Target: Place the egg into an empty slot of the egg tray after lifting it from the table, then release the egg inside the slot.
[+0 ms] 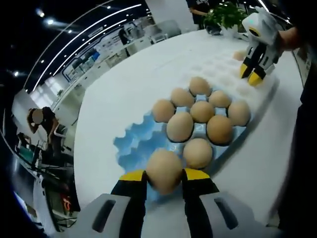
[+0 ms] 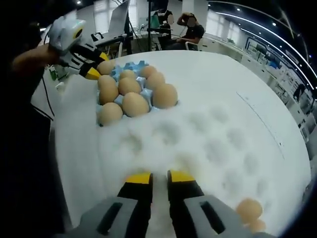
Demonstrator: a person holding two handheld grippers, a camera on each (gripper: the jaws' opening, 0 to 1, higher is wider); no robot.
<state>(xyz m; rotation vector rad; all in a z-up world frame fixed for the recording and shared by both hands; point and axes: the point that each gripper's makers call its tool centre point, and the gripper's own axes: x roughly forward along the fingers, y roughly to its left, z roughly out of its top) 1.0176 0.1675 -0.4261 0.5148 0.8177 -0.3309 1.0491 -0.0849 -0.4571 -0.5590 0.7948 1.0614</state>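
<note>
The blue moulded egg tray [image 1: 133, 144], ridged with cupped slots, lies on a white dimpled foam sheet [image 2: 208, 144] on the round white counter [image 1: 124, 89]; it holds eight smooth tan eggs [image 1: 180, 126] clustered at its far end from the left tool. The left tool [image 1: 164, 179] hovers over the tray's near edge, its yellow-tipped jaws clamped on a ninth egg [image 1: 164, 170]; the right tool [image 2: 159, 178] rests low over the foam well away from the tray, its jaws narrow with nothing between them, and loose eggs [image 2: 249, 209] lie on the foam beside it.

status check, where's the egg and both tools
Left tool shut on egg, at the blue egg tray's near edge. Right tool empty, jaws nearly closed, over white foam pad. Open slots ahead, unobstructed.
</note>
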